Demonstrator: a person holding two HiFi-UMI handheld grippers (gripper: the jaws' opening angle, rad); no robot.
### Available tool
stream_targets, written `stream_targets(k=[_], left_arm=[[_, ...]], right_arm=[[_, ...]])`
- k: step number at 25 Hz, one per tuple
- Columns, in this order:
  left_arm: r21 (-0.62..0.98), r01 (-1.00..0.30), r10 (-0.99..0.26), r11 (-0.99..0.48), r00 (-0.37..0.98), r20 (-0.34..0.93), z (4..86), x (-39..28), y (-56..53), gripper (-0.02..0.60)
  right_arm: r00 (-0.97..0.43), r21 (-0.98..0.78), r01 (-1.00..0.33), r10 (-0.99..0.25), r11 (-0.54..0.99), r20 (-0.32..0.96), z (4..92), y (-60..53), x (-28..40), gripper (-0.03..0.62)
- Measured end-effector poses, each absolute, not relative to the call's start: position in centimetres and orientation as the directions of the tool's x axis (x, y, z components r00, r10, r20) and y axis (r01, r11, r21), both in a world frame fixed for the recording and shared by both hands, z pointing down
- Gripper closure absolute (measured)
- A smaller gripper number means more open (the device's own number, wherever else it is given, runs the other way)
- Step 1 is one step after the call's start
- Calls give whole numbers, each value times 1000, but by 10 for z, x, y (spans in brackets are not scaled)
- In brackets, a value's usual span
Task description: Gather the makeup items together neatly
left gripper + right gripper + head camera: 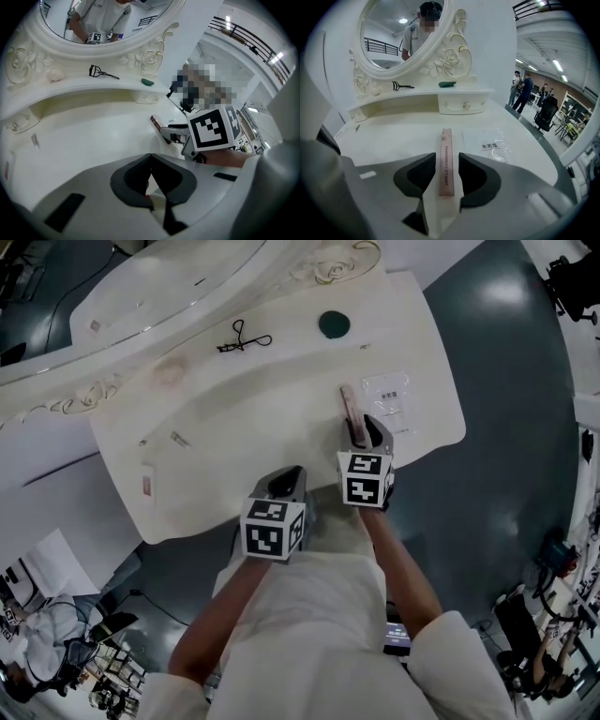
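Observation:
A long pink makeup box (446, 161) lies flat on the white dressing table (253, 418), pointing away from me. My right gripper (446, 158) straddles its near end with a small gap on each side, so the pads do not press it; the jaws are open. In the head view the box (351, 414) sticks out ahead of the right gripper (366, 433). My left gripper (286, 480) hovers at the table's near edge, left of the right one, and in its own view the left gripper (150, 157) is shut with nothing in it.
A clear labelled packet (492, 145) lies just right of the box. On the raised shelf under the mirror sit a black eyelash curler (242, 339), a dark green item (334, 324) and a pale pink puff (170, 371). Two small items (178, 439) (147, 486) lie at the table's left.

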State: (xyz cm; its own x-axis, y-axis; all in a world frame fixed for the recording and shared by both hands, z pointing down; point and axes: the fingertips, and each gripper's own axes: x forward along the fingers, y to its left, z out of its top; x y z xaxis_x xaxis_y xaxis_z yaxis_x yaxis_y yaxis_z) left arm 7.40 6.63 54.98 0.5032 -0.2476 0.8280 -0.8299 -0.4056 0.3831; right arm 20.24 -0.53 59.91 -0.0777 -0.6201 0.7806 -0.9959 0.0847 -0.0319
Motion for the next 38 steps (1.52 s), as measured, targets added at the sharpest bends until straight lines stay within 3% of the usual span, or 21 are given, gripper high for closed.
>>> stream_targets(k=[6,8,13,38], left_arm=[[380,-830,-262,-408,506,822,543,71,65,572],[380,-831,-272,-406,507,818,540,69,64,572],[381,-833,-290,-402,510,810,534,64,63,572],[426,-866,-418,-260,499,759,509,8,78,572]], right_arm=[[-72,-35,-997,-642,69,763,584,-1,204,455],[-68,-33,-997,-657,65,751,576,2,204,529],[-97,-36,-994,-673,105,733,561,10,199,585],[-337,-99,-922,-650,374,681,500,33,98,591]])
